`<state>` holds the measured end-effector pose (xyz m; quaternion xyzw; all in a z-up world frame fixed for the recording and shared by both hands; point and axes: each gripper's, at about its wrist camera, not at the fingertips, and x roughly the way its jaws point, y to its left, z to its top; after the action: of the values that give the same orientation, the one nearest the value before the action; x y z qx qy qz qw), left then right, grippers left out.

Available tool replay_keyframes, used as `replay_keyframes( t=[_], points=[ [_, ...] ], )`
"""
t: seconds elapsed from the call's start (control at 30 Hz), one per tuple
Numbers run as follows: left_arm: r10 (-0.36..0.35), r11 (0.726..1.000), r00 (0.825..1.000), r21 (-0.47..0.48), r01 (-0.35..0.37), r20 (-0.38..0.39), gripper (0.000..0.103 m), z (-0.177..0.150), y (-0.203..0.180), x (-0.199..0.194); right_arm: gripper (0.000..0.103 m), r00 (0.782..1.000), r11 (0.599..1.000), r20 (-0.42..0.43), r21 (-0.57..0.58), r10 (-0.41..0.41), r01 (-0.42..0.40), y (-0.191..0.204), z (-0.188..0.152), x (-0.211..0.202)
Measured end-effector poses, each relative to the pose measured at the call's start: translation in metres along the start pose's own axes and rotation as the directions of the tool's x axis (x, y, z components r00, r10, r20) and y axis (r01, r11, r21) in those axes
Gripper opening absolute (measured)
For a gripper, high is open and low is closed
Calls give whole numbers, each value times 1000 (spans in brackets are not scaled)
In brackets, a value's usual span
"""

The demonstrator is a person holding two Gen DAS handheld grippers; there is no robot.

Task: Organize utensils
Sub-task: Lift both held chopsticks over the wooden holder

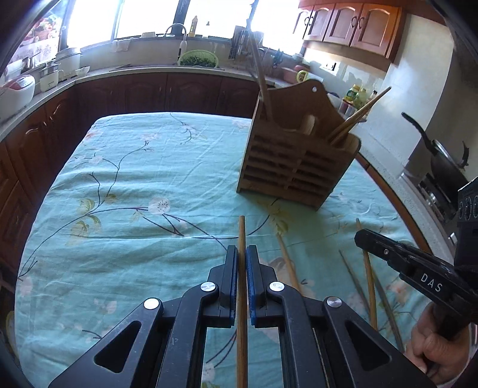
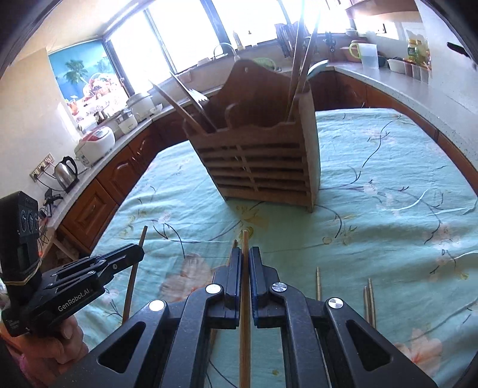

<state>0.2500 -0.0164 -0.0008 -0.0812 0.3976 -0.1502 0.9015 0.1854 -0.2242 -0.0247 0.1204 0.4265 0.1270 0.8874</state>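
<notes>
Both grippers, left (image 1: 242,253) and right (image 2: 245,255), clamp one chopstick (image 1: 241,235) each; you now carry them to the holder (image 2: 257,167), upper centre.

Home kitchen, wooden cabinets (image 1: 352,25), sink faucet (image 1: 176,29) (window behind), kettle (image 2: 66,173)

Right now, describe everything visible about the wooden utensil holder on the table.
The wooden utensil holder stands upright on the floral tablecloth. It is brown, with a slatted front, a central divider, and a taller curved back panel with a hanging hole. Chopsticks lean out of both compartments. Neither gripper touches it.
</notes>
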Motion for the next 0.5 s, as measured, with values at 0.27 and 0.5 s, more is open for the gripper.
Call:
replay_keyframes(
  t=[0.27, 0.5],
  points=[
    [-76, 997, 991, 12, 75, 106, 4, -1, -2, -70, 5, 988, 999, 153, 21, 21, -24, 0, 22, -64],
    [-109, 994, 979, 35, 105, 173, 4, -2, -8, -112, 5, 961, 1000, 275, 12, 22, -27, 2, 37, -111]
  ],
)
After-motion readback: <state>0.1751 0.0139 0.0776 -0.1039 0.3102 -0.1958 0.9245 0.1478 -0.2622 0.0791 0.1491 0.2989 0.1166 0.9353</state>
